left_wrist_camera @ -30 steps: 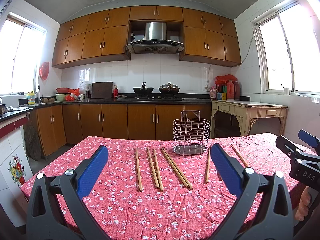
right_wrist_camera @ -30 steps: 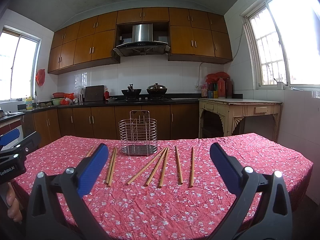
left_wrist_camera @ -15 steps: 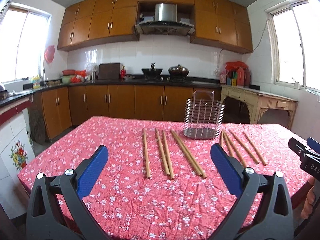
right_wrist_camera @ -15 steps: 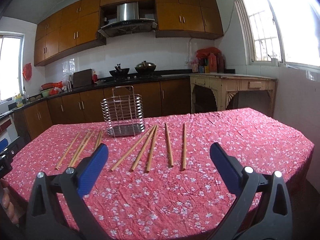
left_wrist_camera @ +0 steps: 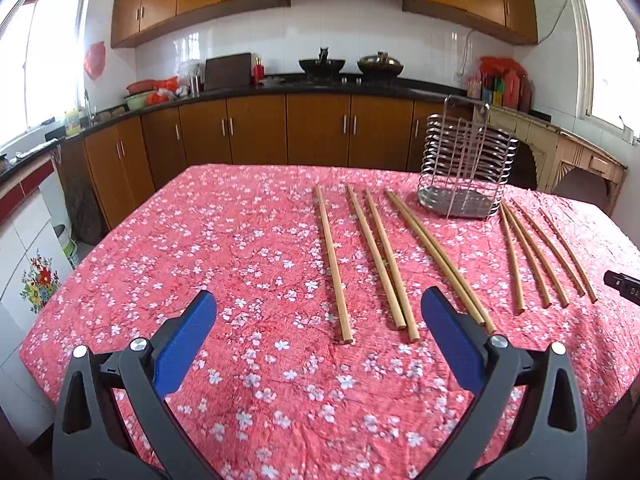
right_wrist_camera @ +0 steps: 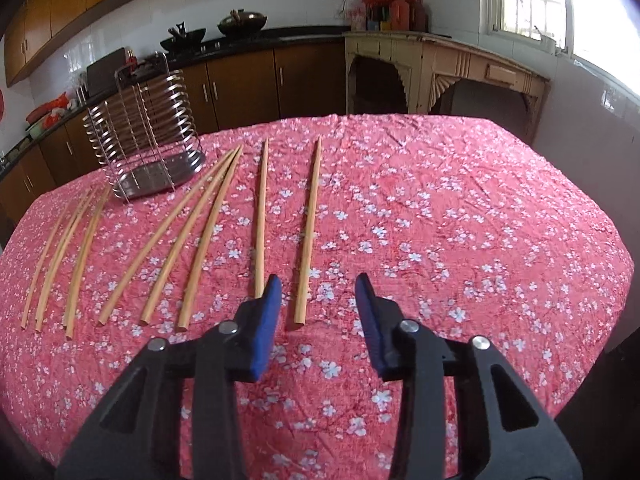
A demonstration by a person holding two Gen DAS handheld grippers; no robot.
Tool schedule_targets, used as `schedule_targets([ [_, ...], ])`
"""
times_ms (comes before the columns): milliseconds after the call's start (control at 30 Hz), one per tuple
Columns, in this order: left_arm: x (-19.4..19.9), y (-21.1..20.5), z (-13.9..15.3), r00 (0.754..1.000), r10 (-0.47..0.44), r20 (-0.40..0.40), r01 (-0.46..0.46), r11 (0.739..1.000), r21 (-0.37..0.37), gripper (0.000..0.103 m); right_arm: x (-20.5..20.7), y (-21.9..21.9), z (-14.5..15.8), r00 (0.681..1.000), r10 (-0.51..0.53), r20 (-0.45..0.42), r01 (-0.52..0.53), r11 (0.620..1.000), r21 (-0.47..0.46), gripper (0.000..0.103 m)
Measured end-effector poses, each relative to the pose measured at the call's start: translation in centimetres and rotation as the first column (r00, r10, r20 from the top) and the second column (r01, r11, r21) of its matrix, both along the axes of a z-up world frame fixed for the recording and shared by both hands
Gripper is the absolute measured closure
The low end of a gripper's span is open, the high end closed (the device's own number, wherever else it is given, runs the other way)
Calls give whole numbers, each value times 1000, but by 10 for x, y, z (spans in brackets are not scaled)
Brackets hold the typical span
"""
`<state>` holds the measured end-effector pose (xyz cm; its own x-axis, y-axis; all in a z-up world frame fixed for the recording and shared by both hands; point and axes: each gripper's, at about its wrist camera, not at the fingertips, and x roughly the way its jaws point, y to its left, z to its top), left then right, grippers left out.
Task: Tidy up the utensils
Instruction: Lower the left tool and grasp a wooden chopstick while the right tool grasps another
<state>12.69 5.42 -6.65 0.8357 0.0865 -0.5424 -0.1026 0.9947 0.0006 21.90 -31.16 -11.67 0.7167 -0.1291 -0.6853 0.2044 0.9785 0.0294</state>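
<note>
Several wooden chopsticks lie side by side on a red flowered tablecloth (left_wrist_camera: 200,248). A wire utensil holder (left_wrist_camera: 466,168) stands empty behind them; it also shows in the right wrist view (right_wrist_camera: 148,136). My left gripper (left_wrist_camera: 318,312) is open and empty, above the near end of the leftmost chopstick (left_wrist_camera: 332,260). My right gripper (right_wrist_camera: 318,292) is open, its jaws narrowed, and hovers over the near end of the rightmost chopstick (right_wrist_camera: 308,232). A small part of the right gripper shows at the right edge of the left wrist view (left_wrist_camera: 626,290).
The table's edges (right_wrist_camera: 600,240) fall off close on the right and front. Brown kitchen cabinets (left_wrist_camera: 256,132) and a counter with pots run behind the table. A pale wooden side table (right_wrist_camera: 444,68) stands at the back right.
Both grippers have moved forward and tilted down toward the chopsticks. The right gripper's jaws have narrowed. The chopsticks and the holder have not moved.
</note>
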Motion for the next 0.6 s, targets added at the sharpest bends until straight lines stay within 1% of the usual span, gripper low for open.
schedule_targets([
  [167,21,2,-7,998,-18,-64,16,1000,-22,2,28,5,-19,996,20,-82,-19,1000,16,73],
  [233,28,0,-7,996,-32,-88,31,999,-19,5,36,7,-23,994,21,-109,-22,1000,-1,79],
  [267,32,-1,-8,995,-36,-94,35,999,-13,6,37,7,-23,994,22,-103,-22,1000,-6,82],
  [333,41,-4,-11,992,-47,-114,48,999,8,16,41,7,-24,994,16,-104,-18,1000,-16,89],
  [367,46,-4,-13,990,-47,-130,49,999,18,19,40,4,-23,994,12,-105,-13,1000,-10,93],
  [400,50,-4,-15,989,-46,-144,49,999,16,26,41,1,-23,994,6,-105,-6,1000,-4,94],
  [433,56,-3,-17,986,-46,-160,48,999,9,31,42,-1,-23,994,4,-105,-4,1000,0,95],
  [467,61,-2,-20,982,-49,-181,50,999,-3,33,42,-3,-23,995,4,-104,-4,1000,0,95],
  [533,68,0,-25,974,-53,-221,51,999,-18,45,43,-5,-23,995,5,-104,-5,1000,2,95],
  [567,71,0,-28,969,-59,-240,54,998,-25,49,42,-6,-23,995,5,-104,-5,1000,3,95],
  [600,76,0,-33,961,-64,-267,59,998,-27,60,41,-7,-23,994,4,-105,-4,1000,2,95],
])
